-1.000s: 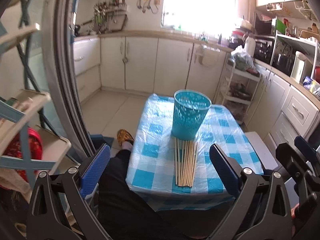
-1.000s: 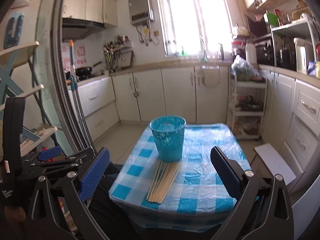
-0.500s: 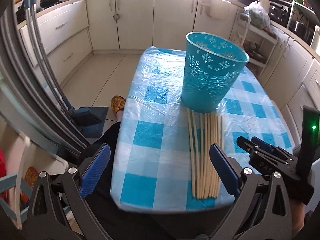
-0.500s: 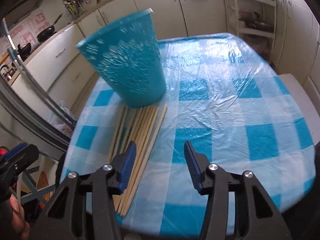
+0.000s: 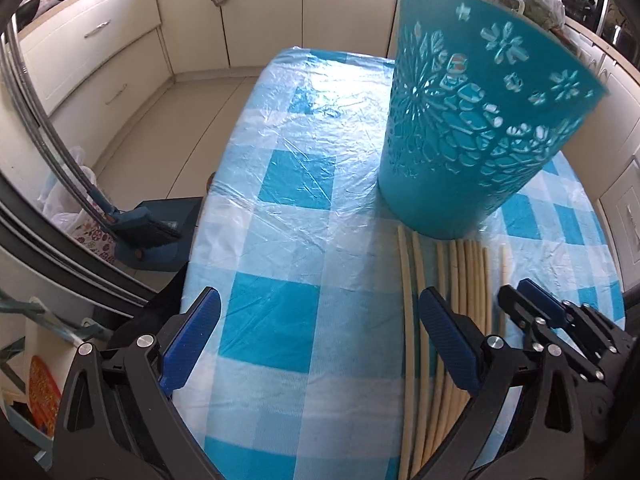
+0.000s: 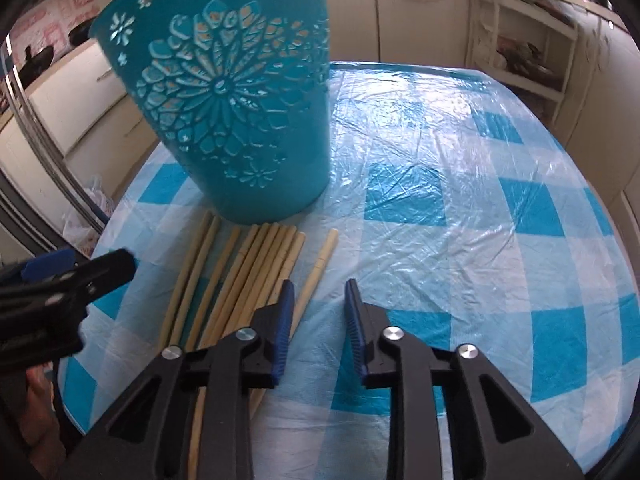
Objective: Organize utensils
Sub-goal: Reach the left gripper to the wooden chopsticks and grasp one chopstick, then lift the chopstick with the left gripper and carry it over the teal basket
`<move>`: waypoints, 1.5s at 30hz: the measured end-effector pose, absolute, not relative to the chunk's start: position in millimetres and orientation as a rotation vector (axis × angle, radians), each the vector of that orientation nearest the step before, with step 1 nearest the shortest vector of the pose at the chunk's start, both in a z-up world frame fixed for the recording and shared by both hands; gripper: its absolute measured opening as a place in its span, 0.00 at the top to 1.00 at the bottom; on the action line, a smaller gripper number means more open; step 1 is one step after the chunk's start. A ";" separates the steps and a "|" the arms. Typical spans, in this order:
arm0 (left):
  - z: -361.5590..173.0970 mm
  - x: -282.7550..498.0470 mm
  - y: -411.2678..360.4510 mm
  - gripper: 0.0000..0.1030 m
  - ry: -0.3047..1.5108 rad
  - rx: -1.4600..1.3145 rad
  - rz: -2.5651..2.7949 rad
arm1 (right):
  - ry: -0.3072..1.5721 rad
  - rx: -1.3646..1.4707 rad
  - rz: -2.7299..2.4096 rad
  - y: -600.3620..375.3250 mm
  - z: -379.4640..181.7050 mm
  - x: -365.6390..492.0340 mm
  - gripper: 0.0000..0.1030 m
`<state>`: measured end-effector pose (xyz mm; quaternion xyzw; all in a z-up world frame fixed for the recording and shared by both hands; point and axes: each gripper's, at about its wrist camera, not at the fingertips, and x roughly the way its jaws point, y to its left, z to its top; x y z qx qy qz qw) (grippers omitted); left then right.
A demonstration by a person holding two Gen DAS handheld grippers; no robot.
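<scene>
Pale wooden chopsticks (image 6: 244, 280) lie in a row just before the teal perforated plastic basket (image 6: 236, 112). Left claw (image 5: 320, 340) gapes wide; right claw (image 6: 316, 300) is closing, nothing between.

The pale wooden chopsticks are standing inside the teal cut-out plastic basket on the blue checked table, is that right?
Not quite. The pale wooden chopsticks are not inside the teal cut-out plastic basket; they lie flat in a row on the blue checked table, just in front of the basket's base. The right wrist view shows this, and the left wrist view agrees.
</scene>
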<state>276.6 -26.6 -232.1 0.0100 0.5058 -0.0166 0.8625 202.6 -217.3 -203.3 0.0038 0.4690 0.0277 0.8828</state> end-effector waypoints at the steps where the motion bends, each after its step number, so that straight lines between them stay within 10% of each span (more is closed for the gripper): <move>1: -236.1 280.8 -29.1 0.07 1.067 0.028 -0.036 | 0.976 -0.008 0.070 -214.6 -204.6 202.0 0.85; 14: -256.0 306.2 -56.1 0.13 1.075 0.127 -0.011 | 1.008 0.083 0.206 -238.0 -212.9 222.2 0.88; 21: -243.9 310.4 -73.2 0.86 1.054 0.106 -0.127 | 1.022 0.115 0.222 -246.8 -213.0 227.6 0.89; 23: -241.8 314.4 -70.8 0.94 1.072 0.076 -0.153 | 1.035 0.127 0.224 -247.4 -213.3 230.3 0.89; 36: -185.7 296.0 -2.9 0.95 0.996 -0.246 -0.259 | 1.026 0.049 0.196 -236.0 -211.7 239.3 0.90; 45: -43.8 272.7 -10.0 0.95 0.673 -0.293 -0.401 | 0.968 0.093 0.218 -250.4 -219.2 227.6 0.90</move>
